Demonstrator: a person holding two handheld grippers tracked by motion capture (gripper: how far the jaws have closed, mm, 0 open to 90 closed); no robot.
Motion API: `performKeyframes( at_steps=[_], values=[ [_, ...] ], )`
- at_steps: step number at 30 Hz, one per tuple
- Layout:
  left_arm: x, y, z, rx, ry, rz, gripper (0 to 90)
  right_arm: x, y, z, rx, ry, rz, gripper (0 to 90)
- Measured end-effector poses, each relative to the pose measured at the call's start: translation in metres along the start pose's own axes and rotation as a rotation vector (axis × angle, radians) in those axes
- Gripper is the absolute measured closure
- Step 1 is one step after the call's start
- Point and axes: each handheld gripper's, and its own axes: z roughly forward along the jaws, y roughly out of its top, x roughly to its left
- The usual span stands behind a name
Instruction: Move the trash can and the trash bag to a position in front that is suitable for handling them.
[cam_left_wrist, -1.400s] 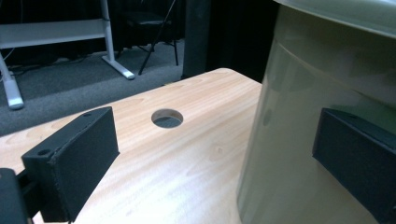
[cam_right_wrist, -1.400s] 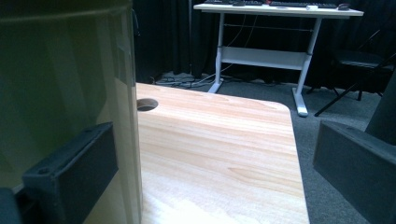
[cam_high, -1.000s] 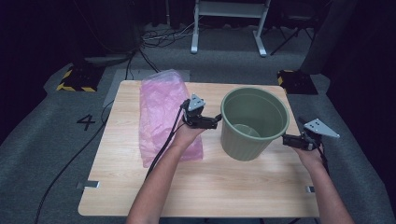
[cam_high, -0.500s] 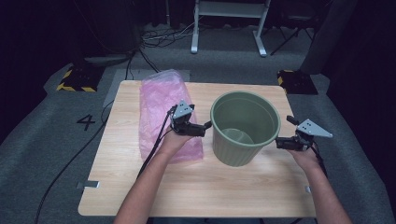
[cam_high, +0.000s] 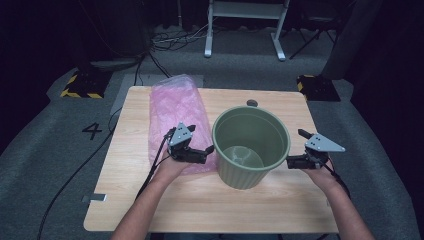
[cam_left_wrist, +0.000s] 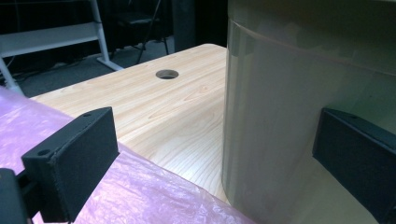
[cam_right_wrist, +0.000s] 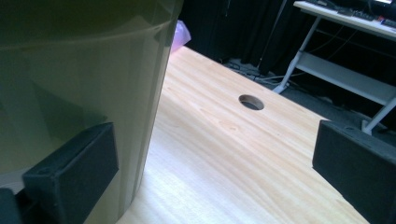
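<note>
Bucket: green ribbed plastic bucket (cam_high: 251, 146) stands upright mid-table on the light wooden table (cam_high: 260, 205), touching the pink plastic bag (cam_high: 176, 111).
Contents: seems empty; bare bottom shows.
Left gripper (cam_high: 206, 151): jaws spread, pressed against the bucket's side over the bag.
Right gripper (cam_high: 291, 162): jaws spread, at the opposite wall.
Risk: squeezed unevenly from both sides, the smooth wall could slip or tip.
Bag: flat, could snag.
</note>
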Motion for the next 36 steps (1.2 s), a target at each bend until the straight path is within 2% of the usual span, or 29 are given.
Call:
performKeyframes(
  at_steps=[2,3,6,7,9,11,15,17,18,19,20,21,22,23,26,28,31,33,36],
  values=[
    [0.001,-0.002,-0.003,-0.002,0.001,-0.015,0.1,0.004,0.0,-0.001,-0.007,0.005,-0.013,0.1],
    [0.002,-0.003,-0.006,-0.004,-0.001,-0.026,0.1,0.011,0.002,-0.001,-0.003,0.018,-0.014,0.1],
    [0.002,-0.005,-0.013,-0.007,0.01,-0.027,0.1,0.018,0.003,-0.002,0.011,0.011,-0.006,0.1],
    [0.003,-0.006,-0.017,-0.004,0.007,-0.031,0.1,0.024,0.004,-0.003,0.01,0.008,-0.003,0.1],
    [0.003,-0.007,-0.019,-0.006,0.007,-0.033,0.1,0.027,0.004,-0.004,0.009,0.011,0.011,0.2],
    [0.003,-0.007,-0.023,-0.003,0.016,-0.023,0.1,0.034,0.002,-0.007,0.009,0.014,0.052,0.0],
    [0.003,-0.007,-0.023,-0.005,0.017,-0.028,0.0,0.036,0.0,-0.009,0.006,0.011,0.071,0.0],
    [0.004,-0.008,-0.022,-0.003,0.009,-0.056,0.0,0.038,-0.001,-0.011,0.007,0.006,0.087,0.0],
    [0.004,-0.008,-0.022,-0.003,0.009,-0.056,0.0,0.038,-0.001,-0.011,0.007,0.006,0.087,0.0],
    [0.004,-0.009,-0.022,-0.005,0.011,-0.059,0.0,0.038,0.001,-0.015,0.01,-0.022,0.12,0.0],
    [0.003,-0.009,-0.022,-0.004,0.015,-0.065,0.0,0.038,0.001,-0.015,0.01,-0.022,0.12,0.0],
    [0.002,-0.008,-0.022,0.008,0.036,-0.078,0.0,0.036,0.002,-0.023,0.047,-0.12,0.2,0.0],
    [0.002,-0.008,-0.022,0.008,0.036,-0.078,0.0,0.036,0.002,-0.023,0.047,-0.12,0.2,0.0],
    [0.001,-0.007,-0.023,0.027,0.053,-0.078,0.0,0.034,0.001,-0.034,0.031,-0.178,0.249,0.0],
    [0.0,-0.007,-0.024,0.052,0.077,-0.078,0.0,0.032,0.0,-0.05,0.036,-0.24,0.275,0.0],
    [0.001,-0.007,-0.027,0.065,0.087,-0.078,0.0,0.035,-0.001,-0.059,0.058,-0.314,0.273,0.0],
    [0.003,-0.006,-0.031,0.061,0.095,-0.092,0.0,0.04,-0.005,-0.074,0.031,-0.264,0.345,0.0],
    [0.007,-0.008,-0.038,0.059,0.125,-0.097,0.0,0.045,-0.009,-0.08,0.026,-0.265,0.35,0.0],
    [0.01,-0.012,-0.041,0.076,0.145,-0.097,0.0,0.051,-0.013,-0.083,0.039,-0.282,0.338,0.0]
  ],
)
